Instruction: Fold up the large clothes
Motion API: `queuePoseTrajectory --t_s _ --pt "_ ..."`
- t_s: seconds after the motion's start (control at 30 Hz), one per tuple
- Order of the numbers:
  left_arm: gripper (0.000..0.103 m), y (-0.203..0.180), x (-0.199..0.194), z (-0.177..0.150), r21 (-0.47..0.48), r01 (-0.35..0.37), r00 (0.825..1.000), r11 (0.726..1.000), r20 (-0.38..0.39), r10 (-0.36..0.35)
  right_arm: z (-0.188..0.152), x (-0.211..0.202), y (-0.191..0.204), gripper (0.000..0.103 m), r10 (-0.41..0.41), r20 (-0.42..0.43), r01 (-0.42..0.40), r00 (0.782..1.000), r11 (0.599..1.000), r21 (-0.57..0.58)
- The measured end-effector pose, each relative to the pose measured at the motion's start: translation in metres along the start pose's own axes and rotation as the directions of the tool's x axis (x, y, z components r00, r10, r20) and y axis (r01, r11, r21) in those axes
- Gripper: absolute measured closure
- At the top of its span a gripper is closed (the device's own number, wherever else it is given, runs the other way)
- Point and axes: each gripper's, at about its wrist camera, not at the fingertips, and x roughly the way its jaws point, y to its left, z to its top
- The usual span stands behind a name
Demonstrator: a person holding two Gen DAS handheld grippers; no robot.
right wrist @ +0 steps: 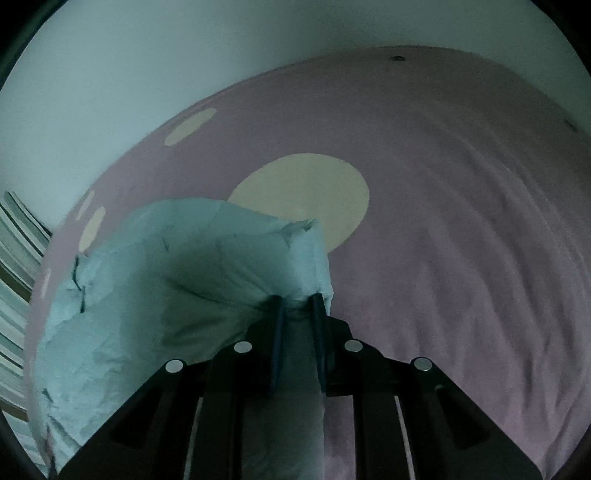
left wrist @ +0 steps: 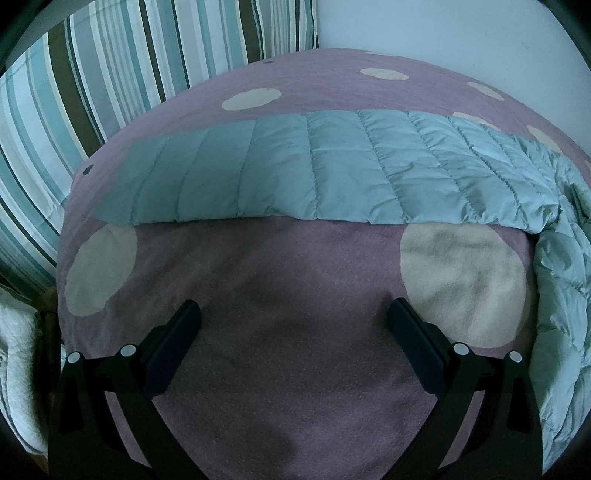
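Your left gripper (left wrist: 291,314) hangs over the blanket (left wrist: 280,369) with its fingers (left wrist: 184,325) spread wide and nothing between them; only purple cloth with pale dots shows in the gap. Ahead of it the jacket (left wrist: 314,173), a light blue quilted one, lies in a flat band across the blanket, its near edge straight, while its right end bunches up and spills down along the right side of the left wrist view. Striped pillows (left wrist: 92,92) stand behind the blanket at the left, against the wall (left wrist: 443,26).

Your right gripper (right wrist: 298,306) has its fingers (right wrist: 318,314) drawn in close and pinched on a fold of the jacket (right wrist: 155,280). The fabric runs up from between them to a raised corner, then drapes down and away to the left in loose creases. That corner stands in front of a large pale dot (right wrist: 306,184) on the blanket (right wrist: 461,258). Right of the gripper the blanket is bare, with shallow wrinkles.
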Motion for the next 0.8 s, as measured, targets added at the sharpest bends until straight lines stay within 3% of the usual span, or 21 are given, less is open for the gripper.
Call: queuePoseTrajectory --t_s 0.17,0.27,0.33,0.47,0.63,0.8 --pt "0.002 0.001 0.000 0.000 -0.004 0.007 1.000 1.000 -0.001 -0.007 -0.005 -0.032 -0.002 0.085 0.022 0.046 -0.023 0.999 1.000 0.005" --pt "0.002 0.002 0.000 0.001 -0.005 0.007 1.000 1.000 0.000 -0.007 -0.020 -0.058 -0.015 0.066 0.015 0.067 -0.018 0.998 0.999 0.043" --pt "0.002 0.002 0.001 0.001 -0.007 0.010 1.000 1.000 -0.001 -0.010 -0.033 -0.074 -0.022 0.044 -0.042 0.097 0.037 0.994 0.998 0.055" --pt "0.002 0.002 0.001 0.001 -0.011 0.015 1.000 1.000 -0.002 -0.015 -0.062 -0.086 -0.030 0.040 -0.217 0.067 0.215 0.974 0.976 0.034" --pt "0.002 0.002 0.003 0.002 -0.017 0.018 1.000 1.000 -0.008 -0.019 -0.098 -0.082 -0.023 0.028 -0.369 0.057 0.372 0.928 0.928 -0.038" --pt "0.002 0.003 0.005 0.003 -0.031 0.035 0.999 0.999 -0.021 -0.036 -0.112 -0.079 -0.026 0.020 -0.417 0.101 0.423 0.904 0.904 -0.061"
